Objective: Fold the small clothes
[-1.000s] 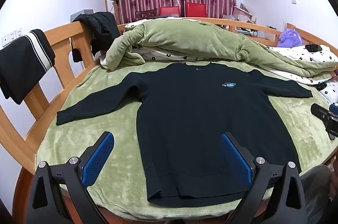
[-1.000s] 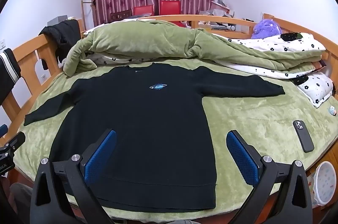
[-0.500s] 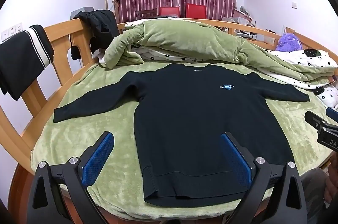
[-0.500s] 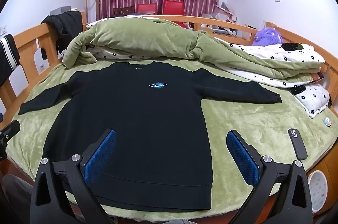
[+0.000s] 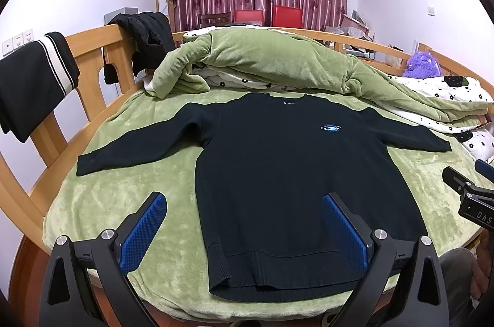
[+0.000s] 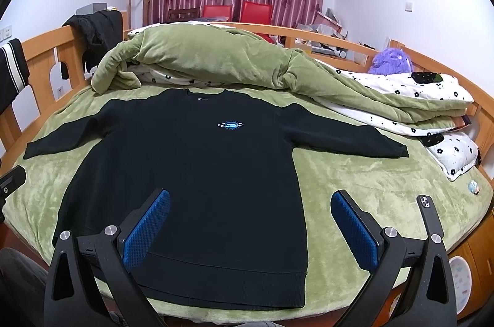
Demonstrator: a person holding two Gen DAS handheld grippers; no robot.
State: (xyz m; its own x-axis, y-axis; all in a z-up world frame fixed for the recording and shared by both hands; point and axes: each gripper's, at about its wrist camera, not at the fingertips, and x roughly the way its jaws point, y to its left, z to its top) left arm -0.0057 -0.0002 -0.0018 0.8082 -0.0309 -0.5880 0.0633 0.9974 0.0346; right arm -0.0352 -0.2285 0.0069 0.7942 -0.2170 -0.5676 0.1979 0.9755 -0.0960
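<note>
A black long-sleeved sweater point(image 5: 278, 172) with a small blue chest logo lies flat, face up, on the green bed cover point(image 5: 123, 197), sleeves spread to both sides, hem nearest me. It also shows in the right wrist view point(image 6: 200, 172). My left gripper point(image 5: 244, 222) is open and empty, above the hem's left part. My right gripper point(image 6: 250, 222) is open and empty, above the hem's right part. The right gripper's tip shows at the right edge of the left wrist view point(image 5: 469, 194).
A bunched green quilt point(image 5: 278, 64) lies behind the sweater. A black phone point(image 6: 429, 216) lies on the cover near the right edge. A wooden bed rail point(image 5: 92, 64) with dark clothes hung on it runs along the left. A purple plush point(image 6: 389, 61) sits at the far right.
Both grippers have drawn back and risen slightly, so the sweater sits a little farther and its whole hem shows. The jaws have stayed open. The sweater has not moved.
</note>
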